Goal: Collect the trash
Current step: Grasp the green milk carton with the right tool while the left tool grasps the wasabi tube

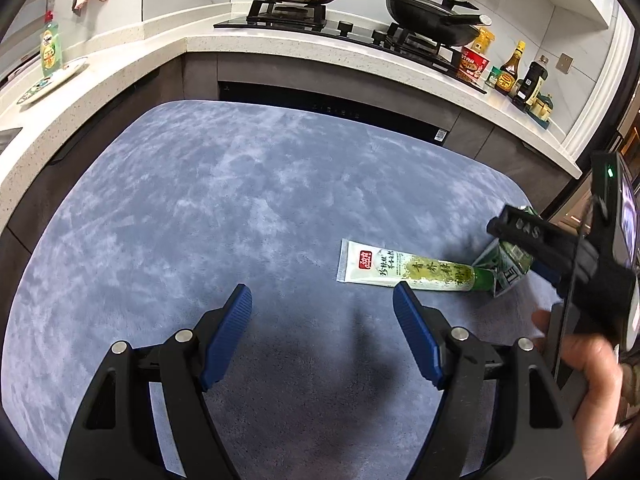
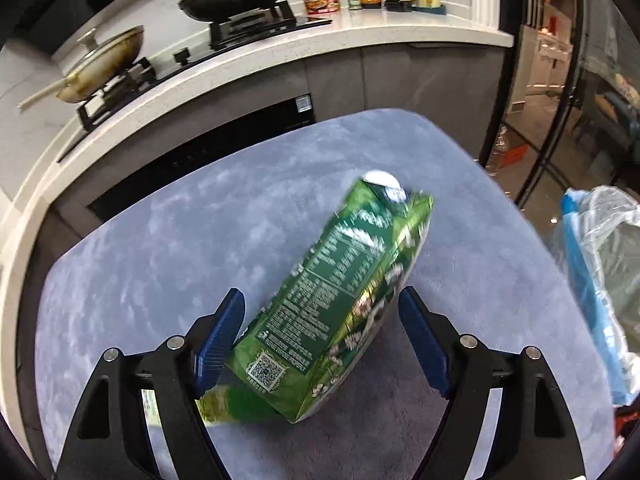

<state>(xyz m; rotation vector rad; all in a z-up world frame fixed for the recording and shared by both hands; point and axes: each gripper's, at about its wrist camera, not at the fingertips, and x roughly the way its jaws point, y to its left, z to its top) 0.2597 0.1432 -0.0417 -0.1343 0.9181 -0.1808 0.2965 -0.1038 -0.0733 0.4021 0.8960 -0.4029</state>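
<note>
On the soft, mottled grey-blue cloth (image 2: 140,248) lies a glossy green drink carton (image 2: 332,292) with a white round cap, between the spread jaws of the right gripper (image 2: 320,324), not pinched. Left of it rests a flat white-green tube (image 1: 404,270). The left gripper (image 1: 322,312) is spread, empty. A speckled white counter (image 1: 224,46) stands far.

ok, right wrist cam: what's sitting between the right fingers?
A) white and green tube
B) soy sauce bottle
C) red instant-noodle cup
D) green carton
D: the green carton lies on the blue mat between the spread fingers of the right gripper. The pads are not pressing on it. The tube lies beside the carton, closer to the left gripper.
</note>
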